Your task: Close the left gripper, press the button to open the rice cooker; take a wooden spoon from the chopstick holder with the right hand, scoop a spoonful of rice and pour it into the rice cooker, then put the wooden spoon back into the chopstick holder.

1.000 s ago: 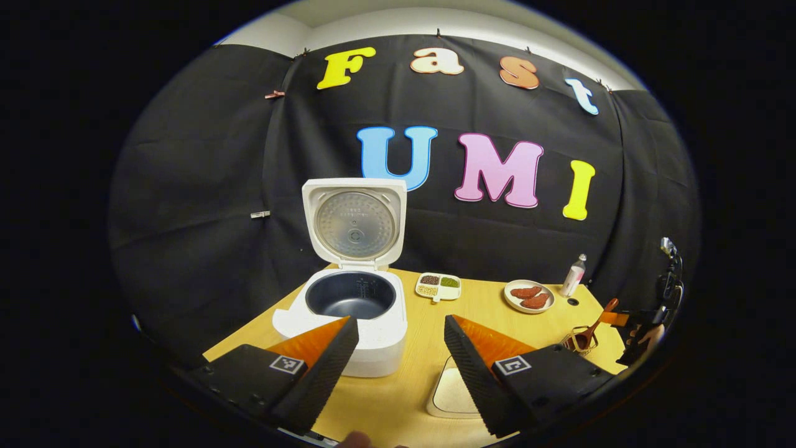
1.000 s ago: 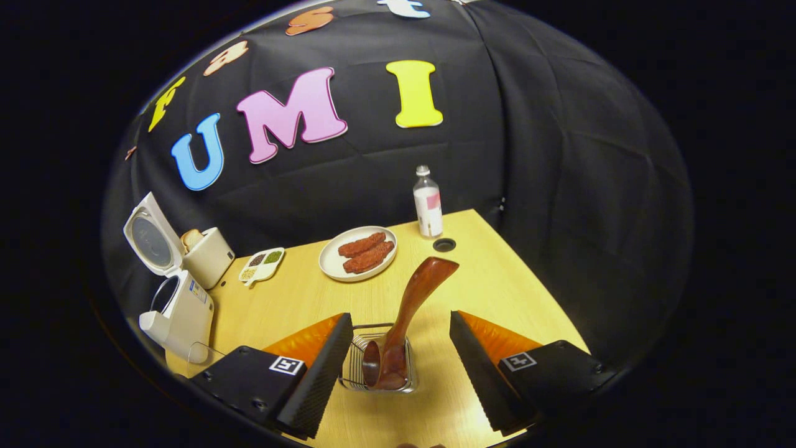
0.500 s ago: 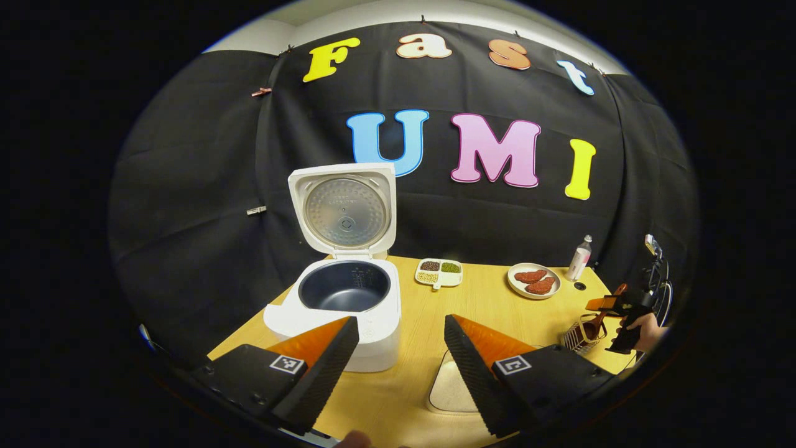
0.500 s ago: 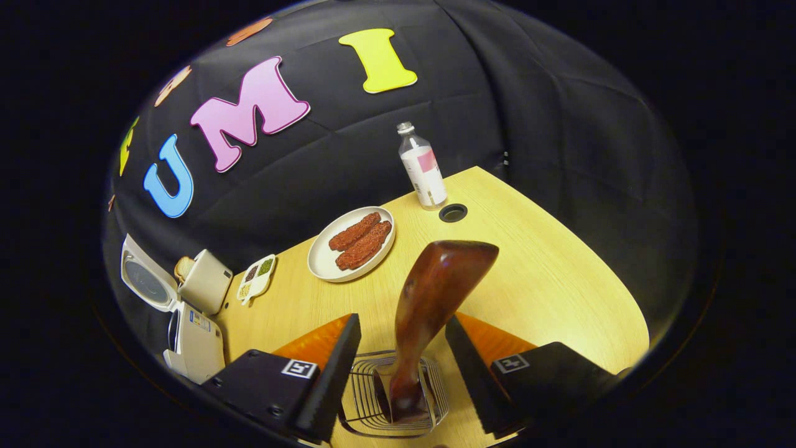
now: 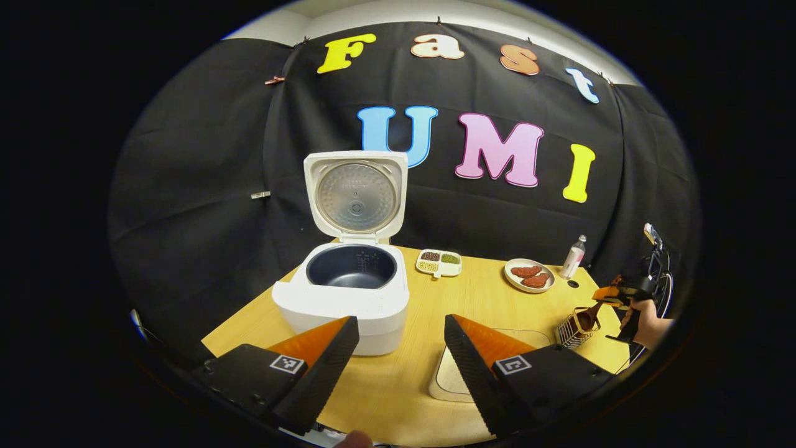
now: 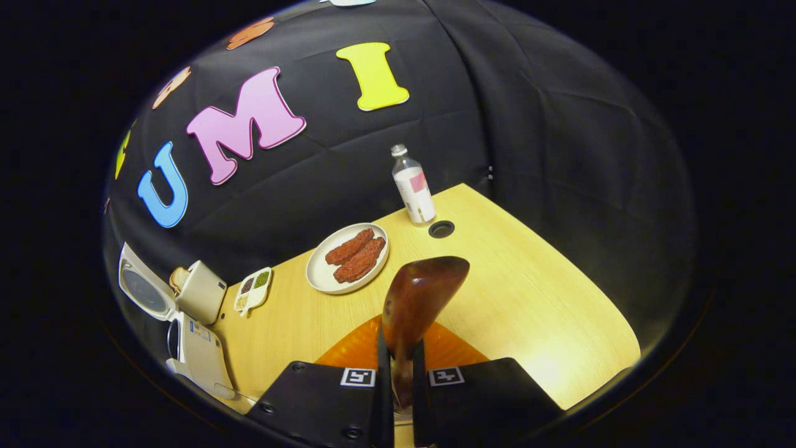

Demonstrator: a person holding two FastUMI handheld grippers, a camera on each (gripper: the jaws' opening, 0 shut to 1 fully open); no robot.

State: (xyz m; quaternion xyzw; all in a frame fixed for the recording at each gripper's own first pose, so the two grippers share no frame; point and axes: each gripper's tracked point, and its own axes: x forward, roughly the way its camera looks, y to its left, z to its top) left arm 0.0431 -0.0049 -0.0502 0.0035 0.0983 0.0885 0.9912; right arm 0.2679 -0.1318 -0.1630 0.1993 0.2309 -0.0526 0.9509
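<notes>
- Black cloth backs a pale wooden tabletop; the white rice cooker stands near its left edge with the lid upright and the dark inner pot bare, so the button press reads as done.
- Left gripper hangs over the near edge with jaws spread apart, holding nothing; a shallow tray of rice lies just beyond it.
- Right gripper is clamped on the wooden spoon, both fingers pressing its handle; in the left gripper view the spoon's bowl sits in the wire chopstick holder near the right edge, so the lift-out looks not yet done.
- Left to do, as I judge: lifting the spoon out, scooping, pouring into the cooker, returning the spoon.
- Toward the back edge: a divided dish of grains; a plate of red meat pieces; a small bottle.
</notes>
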